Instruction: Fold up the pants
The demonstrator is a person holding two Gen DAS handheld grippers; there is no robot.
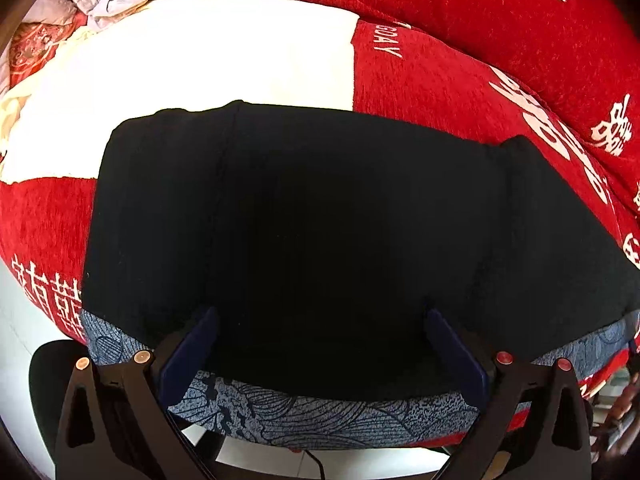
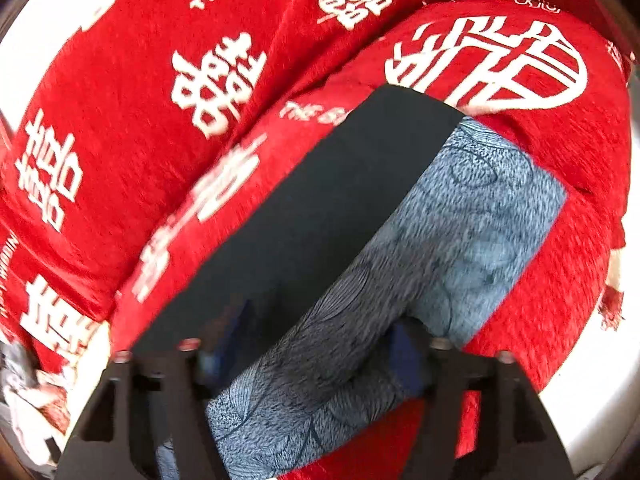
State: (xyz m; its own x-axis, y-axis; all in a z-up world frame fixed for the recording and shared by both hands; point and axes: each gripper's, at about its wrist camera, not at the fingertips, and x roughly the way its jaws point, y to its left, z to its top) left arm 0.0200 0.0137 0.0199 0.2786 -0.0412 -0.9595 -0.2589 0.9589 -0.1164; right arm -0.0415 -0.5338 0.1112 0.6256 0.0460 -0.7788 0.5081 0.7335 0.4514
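Pants (image 1: 320, 220) lie folded on the blue cloth (image 1: 320, 412); left gripper (image 1: 320, 352) and right gripper (image 2: 316, 344) both stand spread wide.

Left black two-finger gripper (image 1: 320, 344) jaws spread wide, blue pads (image 1: 196, 344) apart; right black two-finger gripper (image 2: 316, 356) likewise agape, motion-blurred.

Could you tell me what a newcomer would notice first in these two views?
The black pants dominate the left wrist view, lying folded on a blue patterned cloth between the open jaws of the left gripper. Around them spreads a vivid red blanket with big white characters. The right gripper hangs open over the same cloth edge.
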